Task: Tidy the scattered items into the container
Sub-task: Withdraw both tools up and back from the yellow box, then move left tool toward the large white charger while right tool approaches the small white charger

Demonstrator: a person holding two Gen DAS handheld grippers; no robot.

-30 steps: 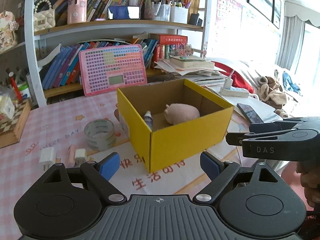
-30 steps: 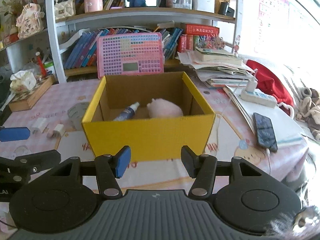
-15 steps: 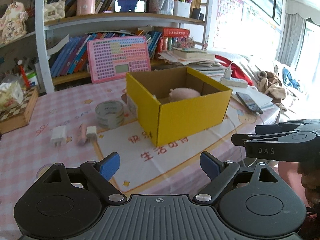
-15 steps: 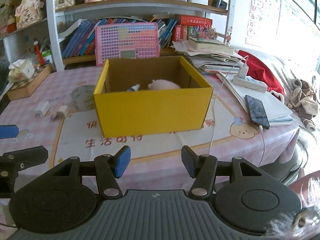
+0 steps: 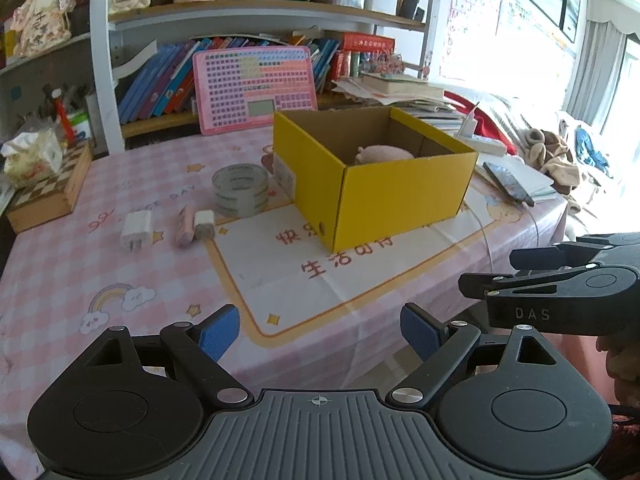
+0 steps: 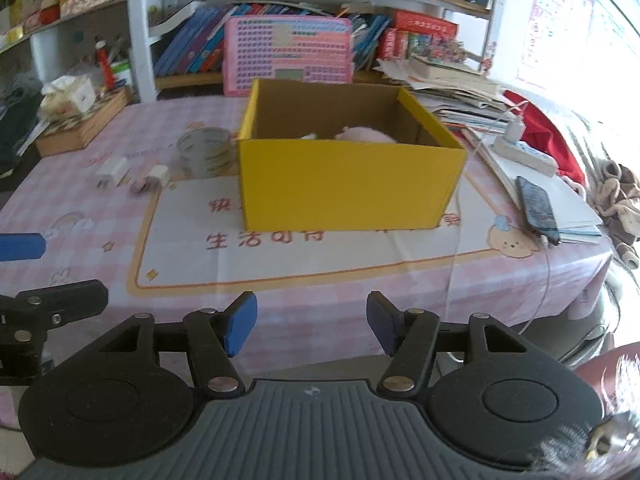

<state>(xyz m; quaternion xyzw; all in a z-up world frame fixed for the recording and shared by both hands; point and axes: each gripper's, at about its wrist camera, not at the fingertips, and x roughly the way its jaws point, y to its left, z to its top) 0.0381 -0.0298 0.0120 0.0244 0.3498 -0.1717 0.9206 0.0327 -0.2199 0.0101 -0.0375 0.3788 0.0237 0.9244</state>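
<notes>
On the pink checked table (image 5: pixel 72 280), before a crowded bookshelf (image 5: pixel 168 76), sits the yellow box (image 5: pixel 400 196) holding a pink plush (image 5: pixel 384 154); tape roll (image 5: pixel 240 190) and chargers (image 5: pixel 136 230) lie left of it. Only my right view shows the power strip (image 6: pixel 524 154). My left hand-held gripper (image 5: pixel 320 330) gapes empty; my right hand-held gripper (image 6: pixel 312 326) is opening, empty. Both have drawn back from the box
</notes>
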